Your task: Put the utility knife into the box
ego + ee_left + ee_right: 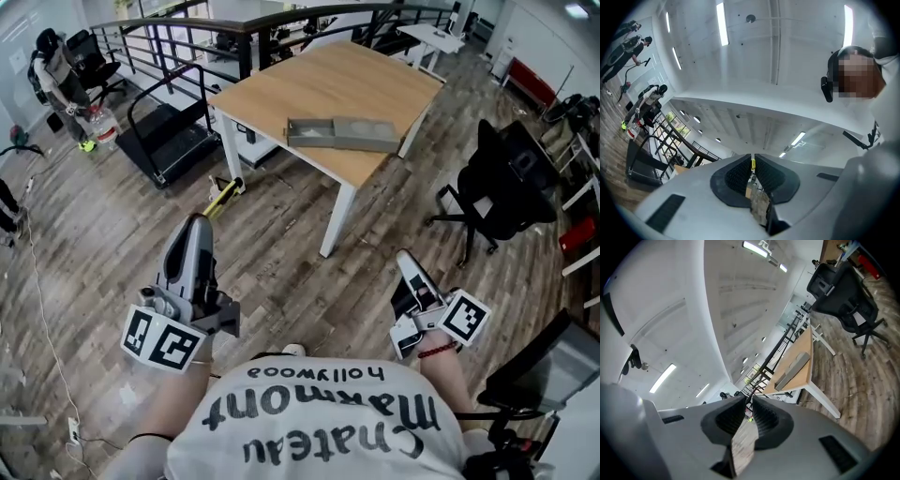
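A long, flat grey box (342,133) lies on the wooden table (328,84) some way ahead of me; it also shows far off in the right gripper view as the box (792,365) on the table (801,352). I cannot make out the utility knife at this distance. My left gripper (195,221) is held low over the floor at the left, jaws shut (752,158) and empty. At the right my right gripper (403,255) points toward the table, and its jaws are also shut (749,400) with nothing between them.
A black office chair (506,187) stands right of the table, and it appears again as the chair (843,287). A treadmill (169,136) and a black railing (187,28) are at the left. A yellow tool (222,197) lies on the wooden floor near the table leg (337,220).
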Demonstrator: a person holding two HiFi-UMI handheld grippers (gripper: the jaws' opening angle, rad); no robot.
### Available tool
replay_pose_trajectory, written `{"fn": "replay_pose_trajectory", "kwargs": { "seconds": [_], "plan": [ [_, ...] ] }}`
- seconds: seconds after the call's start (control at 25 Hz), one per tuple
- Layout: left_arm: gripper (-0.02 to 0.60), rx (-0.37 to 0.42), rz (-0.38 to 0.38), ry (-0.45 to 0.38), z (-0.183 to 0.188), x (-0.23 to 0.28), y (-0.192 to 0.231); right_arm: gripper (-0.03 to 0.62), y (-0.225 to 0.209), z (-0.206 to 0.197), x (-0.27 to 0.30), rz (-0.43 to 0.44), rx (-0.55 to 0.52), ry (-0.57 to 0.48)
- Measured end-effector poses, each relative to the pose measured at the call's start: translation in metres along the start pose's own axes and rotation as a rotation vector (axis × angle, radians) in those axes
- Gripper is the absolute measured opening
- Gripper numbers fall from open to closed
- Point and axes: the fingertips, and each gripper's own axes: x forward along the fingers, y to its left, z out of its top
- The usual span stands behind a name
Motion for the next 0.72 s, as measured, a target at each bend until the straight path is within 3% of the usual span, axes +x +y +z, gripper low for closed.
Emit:
{"fn": "replay_pose_trajectory", "kwargs": {
  "seconds": [0.72],
  "plan": [
    [0.025, -0.006, -0.057, 0.006, -0.013, 0.083, 0.041, 0.049, -0.028, 0.042, 0.055, -0.033, 0.005, -0.061]
  ]
}}
